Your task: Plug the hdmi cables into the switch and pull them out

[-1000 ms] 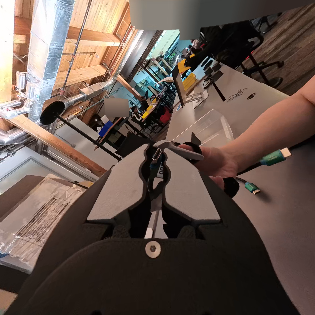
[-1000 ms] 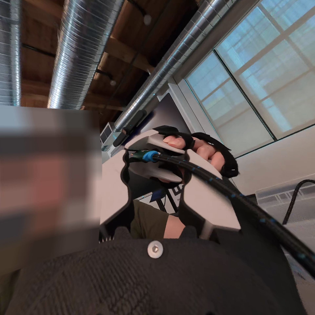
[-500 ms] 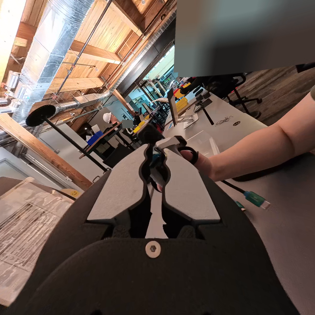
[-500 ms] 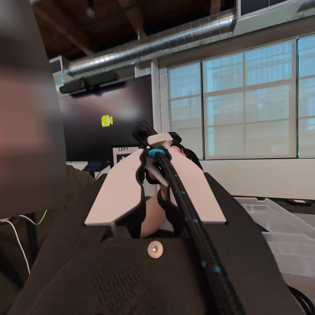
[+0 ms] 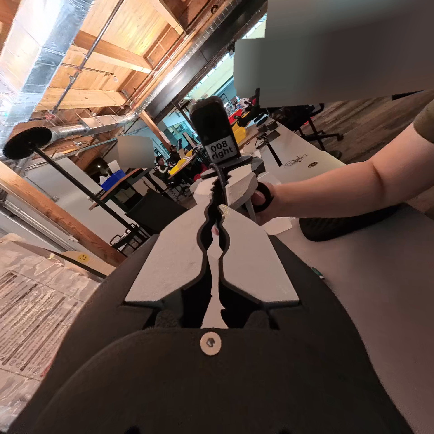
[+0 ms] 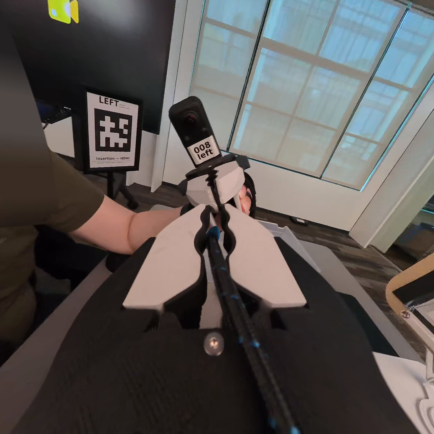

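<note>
My right gripper (image 6: 215, 210) is shut on a black braided HDMI cable (image 6: 234, 305), just behind its blue collar (image 6: 212, 232). The cable runs back over the gripper body to the lower right. My left gripper (image 5: 213, 207) faces it tip to tip, with its fingers close together at the plug's front end. The plug itself is mostly hidden between the pads. The left gripper also shows in the right wrist view (image 6: 212, 199), and the right gripper in the left wrist view (image 5: 220, 195). No switch is in view.
A grey table (image 5: 375, 305) lies below. A clear plastic bin (image 6: 293, 234) stands behind the grippers. A green cable plug (image 5: 318, 273) peeks out beside my left gripper. A black pad (image 5: 347, 225) lies under the forearm. A framed marker sign (image 6: 112, 131) stands at left.
My right gripper has closed on the cable behind the blue collar. Both grippers have swung down from facing the ceiling and now stand in line, tip to tip. My left gripper's gap is narrower.
</note>
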`<state>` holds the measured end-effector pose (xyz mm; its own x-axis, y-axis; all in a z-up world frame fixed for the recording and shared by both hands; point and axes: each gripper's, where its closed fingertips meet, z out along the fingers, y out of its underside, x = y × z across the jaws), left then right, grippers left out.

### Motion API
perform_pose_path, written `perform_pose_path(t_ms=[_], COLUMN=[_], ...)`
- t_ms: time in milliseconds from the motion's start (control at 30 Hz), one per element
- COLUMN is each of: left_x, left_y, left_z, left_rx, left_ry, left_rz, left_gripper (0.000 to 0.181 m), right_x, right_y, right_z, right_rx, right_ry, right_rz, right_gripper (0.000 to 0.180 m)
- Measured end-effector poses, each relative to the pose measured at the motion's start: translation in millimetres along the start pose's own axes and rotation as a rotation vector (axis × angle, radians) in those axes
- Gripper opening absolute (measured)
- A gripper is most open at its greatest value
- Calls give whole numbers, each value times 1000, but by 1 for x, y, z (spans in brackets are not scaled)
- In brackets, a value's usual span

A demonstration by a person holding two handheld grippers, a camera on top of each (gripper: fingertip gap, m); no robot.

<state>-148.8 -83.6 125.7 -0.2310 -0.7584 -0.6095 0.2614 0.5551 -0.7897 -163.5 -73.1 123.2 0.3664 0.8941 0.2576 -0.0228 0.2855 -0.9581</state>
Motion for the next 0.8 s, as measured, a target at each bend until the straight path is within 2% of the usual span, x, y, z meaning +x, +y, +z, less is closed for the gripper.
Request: perform_pose_path(t_ms=[133,267,400,467,567,700,800], left_x=[-13,-26,-33,-44,-55,-30,-16], left_y=[5,11,21,19,14,24,26], left_z=[-1,0,0,-6,-18,-8,3], left_rx=[-15,-6,42,120,216,123,112], left_ry=[-85,-87,-35,-53,-42,139,203], left_rz=[-37,-304,-541,-621,-724,-814,-824], left_gripper=[3,28,44,49,46,48,33], right_x=[10,13,16,18,22,21,19], right_y=[0,0,1,-1,-4,-11,-15], right_z=[0,-3,-3,-5,-10,-13,-14], right_rx=[-4,-10,-28,-21,-18,13,30], right_ry=[57,93,114,139,161,161,163], right_rz=[35,-36,-51,-86,-88,-96,-107], right_gripper=[9,8,7,6,4,4,3])
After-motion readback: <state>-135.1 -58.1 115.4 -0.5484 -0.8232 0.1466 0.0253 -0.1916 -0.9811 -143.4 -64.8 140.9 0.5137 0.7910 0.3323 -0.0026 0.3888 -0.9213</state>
